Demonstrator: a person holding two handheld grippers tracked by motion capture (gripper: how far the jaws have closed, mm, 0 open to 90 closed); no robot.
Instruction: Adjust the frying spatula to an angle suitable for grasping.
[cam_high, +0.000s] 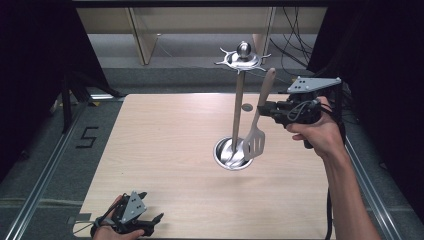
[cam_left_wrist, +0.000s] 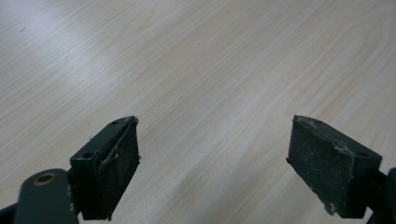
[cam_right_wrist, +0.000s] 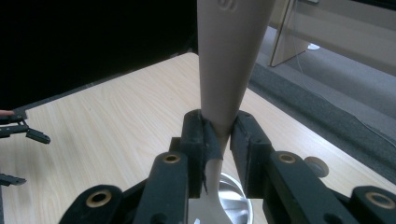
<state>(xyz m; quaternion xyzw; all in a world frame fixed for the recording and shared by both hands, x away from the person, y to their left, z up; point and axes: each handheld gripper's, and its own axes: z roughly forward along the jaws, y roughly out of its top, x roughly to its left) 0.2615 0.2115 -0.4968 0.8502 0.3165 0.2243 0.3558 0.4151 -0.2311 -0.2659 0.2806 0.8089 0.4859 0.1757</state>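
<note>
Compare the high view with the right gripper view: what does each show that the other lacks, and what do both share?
High view alone: the slotted head of the spatula hanging over the round metal base, the upright stand with its hooked top, and the person's right hand.

Right gripper view alone: the right gripper seen close up, its pads pressed on the spatula's tan handle.

Both share: the wooden table, the spatula handle, the metal base and the left gripper.
</note>
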